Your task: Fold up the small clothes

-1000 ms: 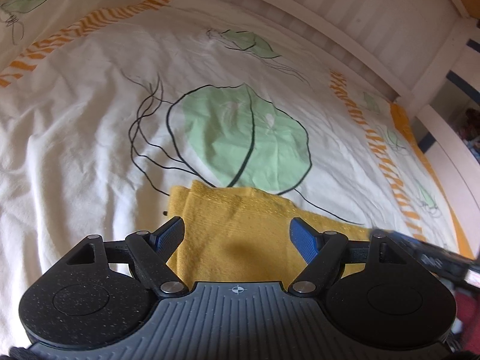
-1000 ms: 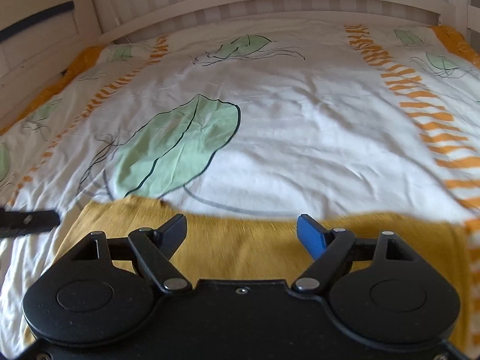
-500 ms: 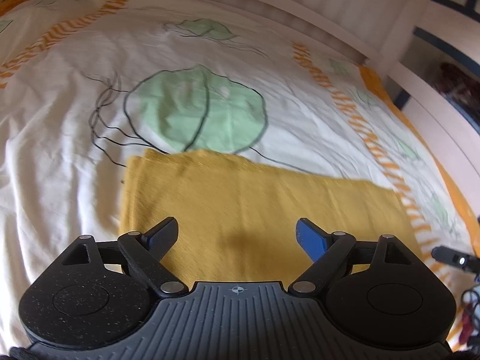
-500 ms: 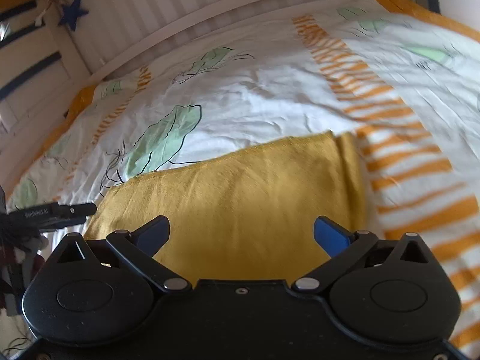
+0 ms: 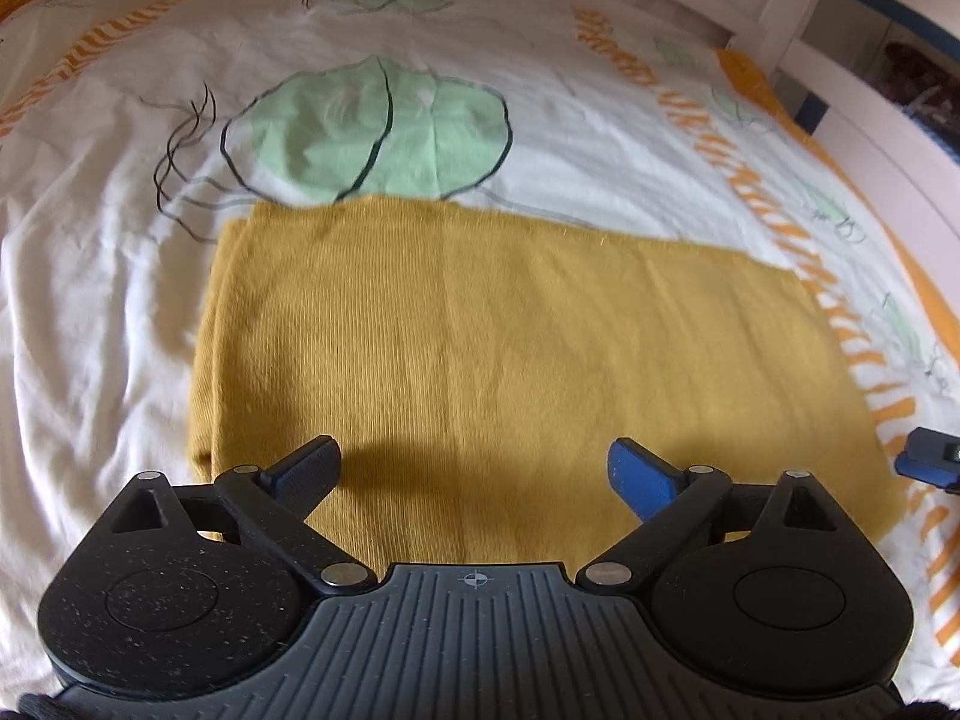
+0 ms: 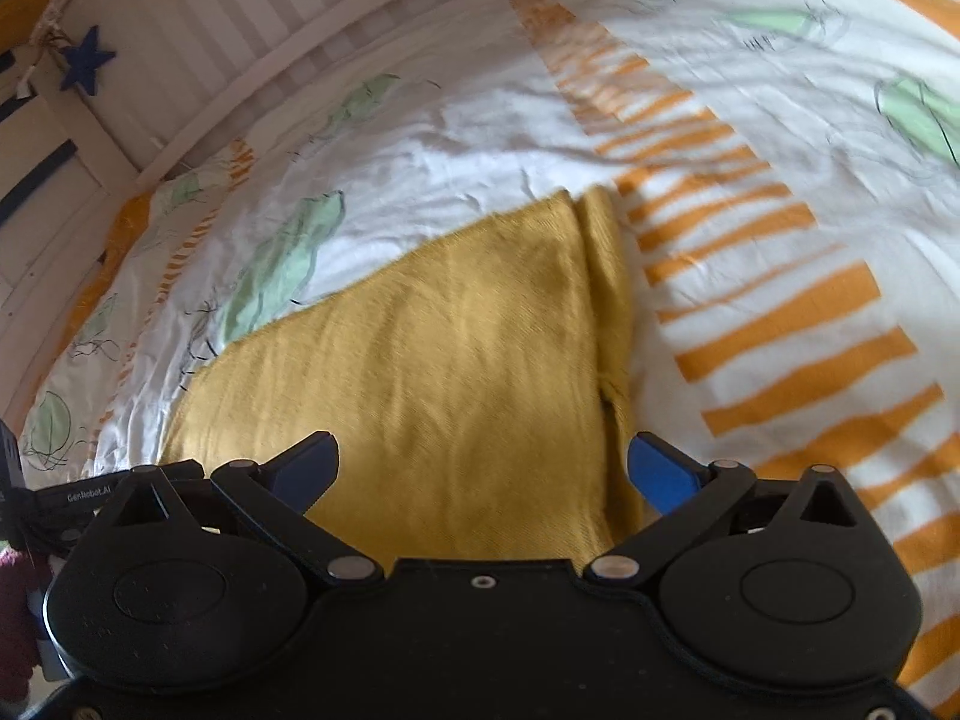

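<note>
A mustard-yellow garment [image 5: 492, 348] lies folded flat as a wide rectangle on the bed, with doubled layers along its left edge. It also shows in the right wrist view [image 6: 456, 360], with a folded strip along its right edge. My left gripper [image 5: 474, 471] is open and empty, raised above the garment's near edge. My right gripper [image 6: 483, 471] is open and empty, raised above the garment's near right part. The tip of the right gripper shows at the far right of the left wrist view [image 5: 930, 456].
The bed cover [image 5: 90, 276] is white with green leaves and orange stripes. A white slatted bed frame [image 6: 252, 18] runs along the far side, with a blue star [image 6: 86, 65] hanging on it. A white rail [image 5: 870, 120] stands to the right.
Both grippers have pulled back and up from the garment, so the whole folded rectangle now shows. The right gripper has also swung to face left. Both stayed open.
</note>
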`<action>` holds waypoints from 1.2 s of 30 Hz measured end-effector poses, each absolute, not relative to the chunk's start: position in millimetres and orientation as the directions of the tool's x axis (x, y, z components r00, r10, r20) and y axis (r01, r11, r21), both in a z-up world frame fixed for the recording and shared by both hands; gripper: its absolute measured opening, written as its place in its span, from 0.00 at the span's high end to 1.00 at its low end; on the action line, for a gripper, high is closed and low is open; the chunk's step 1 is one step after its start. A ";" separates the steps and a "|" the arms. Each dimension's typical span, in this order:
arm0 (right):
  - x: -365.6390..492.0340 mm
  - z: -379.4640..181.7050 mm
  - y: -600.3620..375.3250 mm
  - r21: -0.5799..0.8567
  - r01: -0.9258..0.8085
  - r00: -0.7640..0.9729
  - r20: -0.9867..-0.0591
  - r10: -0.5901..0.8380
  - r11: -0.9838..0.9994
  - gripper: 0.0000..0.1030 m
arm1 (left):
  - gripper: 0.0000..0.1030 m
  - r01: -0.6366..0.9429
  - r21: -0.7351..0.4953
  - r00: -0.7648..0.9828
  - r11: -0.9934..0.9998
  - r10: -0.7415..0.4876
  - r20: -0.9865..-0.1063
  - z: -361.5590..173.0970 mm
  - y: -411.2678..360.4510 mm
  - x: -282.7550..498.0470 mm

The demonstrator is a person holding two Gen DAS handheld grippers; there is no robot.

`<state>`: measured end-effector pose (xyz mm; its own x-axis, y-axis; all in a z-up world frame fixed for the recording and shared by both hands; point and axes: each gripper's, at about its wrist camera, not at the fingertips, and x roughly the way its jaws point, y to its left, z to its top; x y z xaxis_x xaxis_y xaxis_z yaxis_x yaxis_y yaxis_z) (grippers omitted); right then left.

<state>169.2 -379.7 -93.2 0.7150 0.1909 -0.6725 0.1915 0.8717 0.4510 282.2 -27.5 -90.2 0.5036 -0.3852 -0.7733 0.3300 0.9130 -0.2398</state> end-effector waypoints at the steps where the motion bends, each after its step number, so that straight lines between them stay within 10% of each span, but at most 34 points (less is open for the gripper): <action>1: 169.2 -95.9 -381.7 0.458 0.201 0.708 -0.679 0.195 0.866 0.00 | 0.06 0.326 -0.235 0.495 0.916 -0.377 -0.783 -92.9 -28.4 282.5; 36: 227.4 -139.0 -434.8 0.751 0.147 0.721 -0.527 0.451 0.643 0.00 | 0.00 0.284 -0.070 0.560 0.956 -0.225 -0.797 -111.9 -56.9 271.4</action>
